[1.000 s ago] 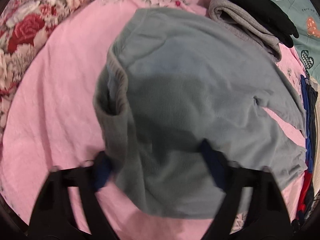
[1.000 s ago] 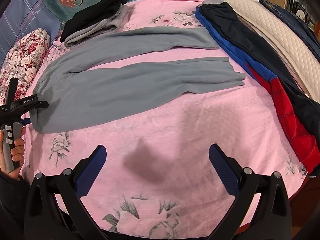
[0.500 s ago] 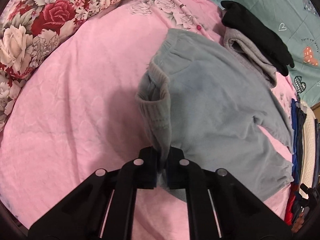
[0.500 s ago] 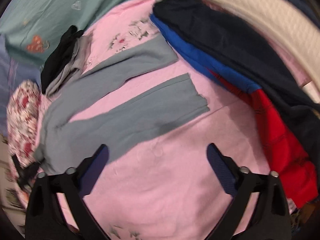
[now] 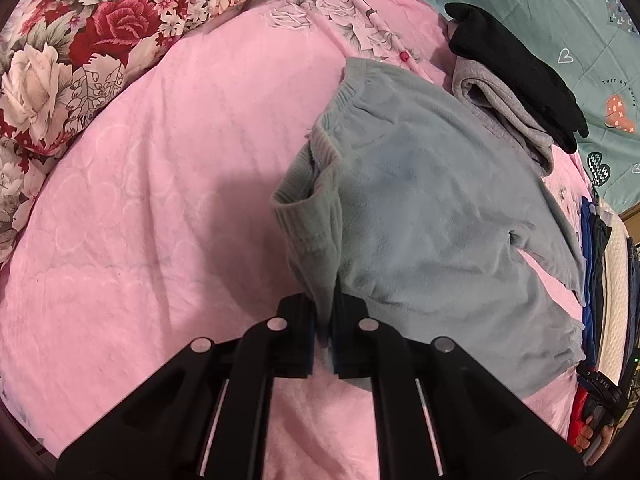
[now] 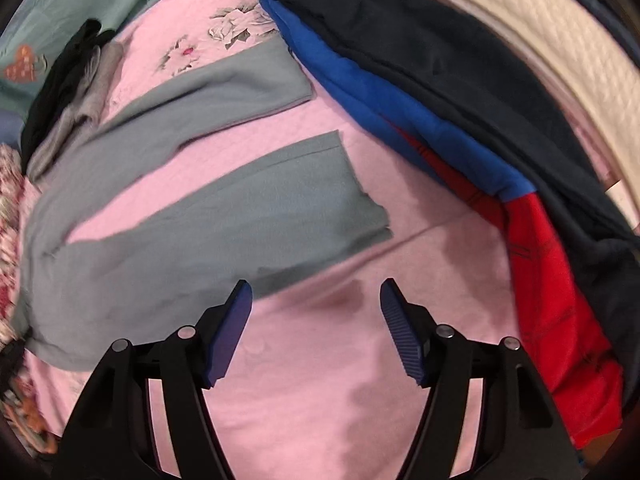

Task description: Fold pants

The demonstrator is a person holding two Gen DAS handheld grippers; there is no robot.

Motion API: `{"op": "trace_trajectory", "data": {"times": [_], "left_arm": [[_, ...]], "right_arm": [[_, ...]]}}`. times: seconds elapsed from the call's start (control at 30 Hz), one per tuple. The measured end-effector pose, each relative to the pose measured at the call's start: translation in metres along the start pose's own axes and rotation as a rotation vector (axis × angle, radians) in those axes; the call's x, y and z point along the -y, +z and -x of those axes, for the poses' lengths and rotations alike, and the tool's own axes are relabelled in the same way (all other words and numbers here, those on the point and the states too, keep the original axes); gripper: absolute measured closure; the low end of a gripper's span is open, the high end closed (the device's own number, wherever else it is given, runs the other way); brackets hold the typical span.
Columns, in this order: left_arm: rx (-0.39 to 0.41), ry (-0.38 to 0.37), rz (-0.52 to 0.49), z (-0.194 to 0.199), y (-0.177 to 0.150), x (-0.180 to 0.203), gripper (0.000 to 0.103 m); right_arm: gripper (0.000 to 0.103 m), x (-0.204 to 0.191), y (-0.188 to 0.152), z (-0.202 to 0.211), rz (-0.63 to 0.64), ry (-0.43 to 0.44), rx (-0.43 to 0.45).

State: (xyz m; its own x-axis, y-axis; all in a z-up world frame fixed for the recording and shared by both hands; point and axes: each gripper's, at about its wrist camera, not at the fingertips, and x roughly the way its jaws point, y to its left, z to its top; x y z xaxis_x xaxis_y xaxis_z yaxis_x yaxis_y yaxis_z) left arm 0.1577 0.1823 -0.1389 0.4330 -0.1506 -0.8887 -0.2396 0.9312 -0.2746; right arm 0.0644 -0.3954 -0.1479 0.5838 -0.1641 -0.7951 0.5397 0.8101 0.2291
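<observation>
Grey fleece pants (image 5: pixel 432 216) lie spread on the pink bedspread (image 5: pixel 160 184), legs running to the right. My left gripper (image 5: pixel 325 320) is shut on the ribbed waistband corner, which stands pulled up between the pads. In the right wrist view the two pant legs (image 6: pixel 224 216) lie apart, their hems toward the right. My right gripper (image 6: pixel 316 304) hovers over the pink spread just short of the near leg's lower edge. Its jaws are closing with nothing between the blue pads (image 6: pixel 232 328).
A folded grey and black stack (image 5: pixel 516 84) sits beyond the waistband. Blue, red and dark garments (image 6: pixel 460 128) lie piled along the right of the bed beside a cream quilt (image 6: pixel 520 20). A floral pillow (image 5: pixel 80 52) is at the far left, a teal blanket (image 5: pixel 560 12) behind.
My left gripper shut on the waistband corner and lifted it slightly. My right gripper swung toward the leg hems and its jaws narrowed.
</observation>
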Motion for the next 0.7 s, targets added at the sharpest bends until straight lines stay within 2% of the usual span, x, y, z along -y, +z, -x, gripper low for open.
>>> {"op": "trace_trajectory", "data": {"times": [0.07, 0.17, 0.27, 0.3, 0.33, 0.37, 0.4, 0.43, 0.57, 0.7], "left_arm": [[0.000, 0.005, -0.005, -0.002, 0.002, 0.003, 0.097], [-0.010, 0.013, -0.005, -0.006, 0.005, 0.005, 0.097], [-0.019, 0.018, -0.001, -0.010, 0.005, 0.005, 0.097], [-0.020, 0.018, 0.001, -0.011, 0.005, 0.005, 0.097], [-0.021, 0.019, 0.002, -0.013, 0.006, 0.004, 0.097], [-0.022, 0.021, 0.007, -0.014, 0.006, 0.004, 0.097], [-0.021, 0.022, 0.016, -0.015, 0.006, 0.002, 0.097], [-0.020, 0.020, 0.029, -0.015, 0.007, 0.001, 0.097], [0.031, 0.012, 0.086, 0.002, 0.004, -0.017, 0.098], [0.050, -0.013, 0.117, 0.020, -0.007, -0.034, 0.098]], "right_arm": [[0.035, 0.001, 0.003, -0.006, 0.020, -0.028, -0.005], [0.033, 0.000, 0.019, -0.024, 0.040, -0.020, -0.034], [0.033, -0.009, 0.032, -0.032, 0.098, -0.067, -0.048], [0.040, -0.011, 0.035, -0.033, 0.114, -0.071, -0.050], [0.057, -0.013, 0.036, -0.033, 0.124, -0.066, -0.045], [0.069, -0.014, 0.036, -0.032, 0.133, -0.052, -0.041], [0.093, -0.014, 0.037, -0.031, 0.131, -0.027, -0.050], [0.094, -0.013, 0.039, -0.031, 0.115, -0.002, -0.064], [0.095, -0.005, 0.040, -0.027, 0.065, 0.002, -0.060], [0.095, 0.012, 0.033, 0.000, -0.001, 0.051, -0.015]]}}
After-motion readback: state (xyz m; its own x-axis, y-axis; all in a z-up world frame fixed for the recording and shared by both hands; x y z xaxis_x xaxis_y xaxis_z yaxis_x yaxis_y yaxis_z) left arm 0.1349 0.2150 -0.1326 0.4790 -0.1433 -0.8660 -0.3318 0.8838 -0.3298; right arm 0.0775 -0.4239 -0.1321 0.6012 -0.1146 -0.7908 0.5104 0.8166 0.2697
